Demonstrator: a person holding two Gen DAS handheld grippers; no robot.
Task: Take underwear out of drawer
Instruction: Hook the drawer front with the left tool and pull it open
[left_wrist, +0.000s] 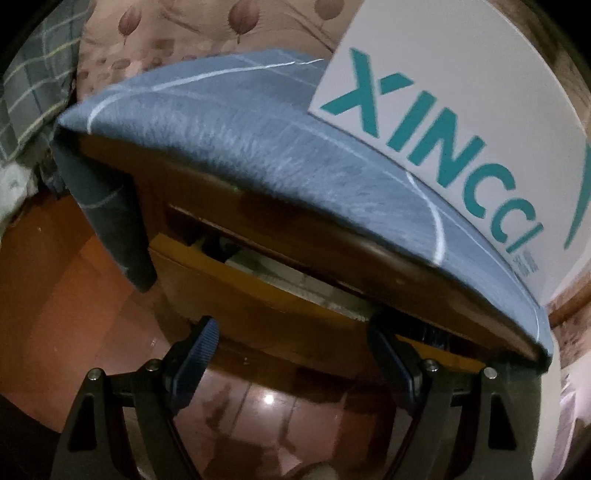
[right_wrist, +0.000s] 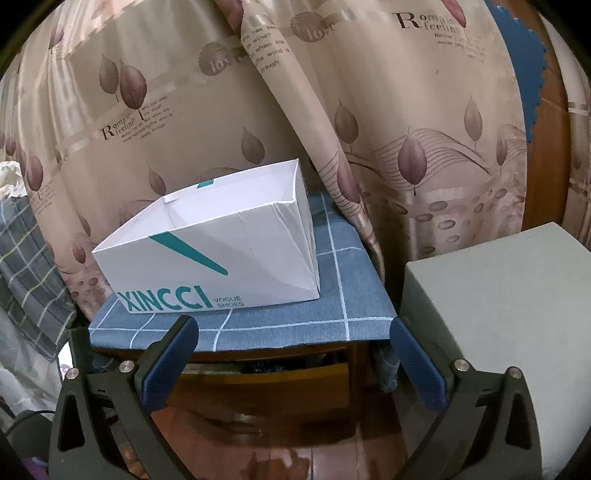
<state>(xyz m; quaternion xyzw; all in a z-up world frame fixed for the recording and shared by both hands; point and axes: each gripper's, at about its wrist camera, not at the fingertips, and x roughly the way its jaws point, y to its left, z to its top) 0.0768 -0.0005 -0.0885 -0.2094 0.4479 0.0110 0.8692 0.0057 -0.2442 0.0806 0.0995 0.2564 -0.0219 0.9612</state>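
A wooden drawer (left_wrist: 258, 291) of a small cabinet stands partly pulled out under a blue checked cloth (left_wrist: 236, 136). Pale folded fabric (left_wrist: 291, 277) shows in the gap; I cannot tell if it is underwear. My left gripper (left_wrist: 291, 332) is open and empty, just in front of the drawer's front edge. In the right wrist view the drawer (right_wrist: 266, 373) is slightly open with dark fabric (right_wrist: 262, 366) inside. My right gripper (right_wrist: 295, 332) is open and empty, a little back from the cabinet.
An open white XINCCI shoe box (right_wrist: 218, 258) sits on the cloth-covered cabinet top; it also shows in the left wrist view (left_wrist: 443, 122). A leaf-print curtain (right_wrist: 406, 129) hangs behind. A grey block (right_wrist: 498, 314) stands at the right. Plaid bedding (right_wrist: 26, 266) lies at the left. The floor (left_wrist: 74, 295) is reddish wood.
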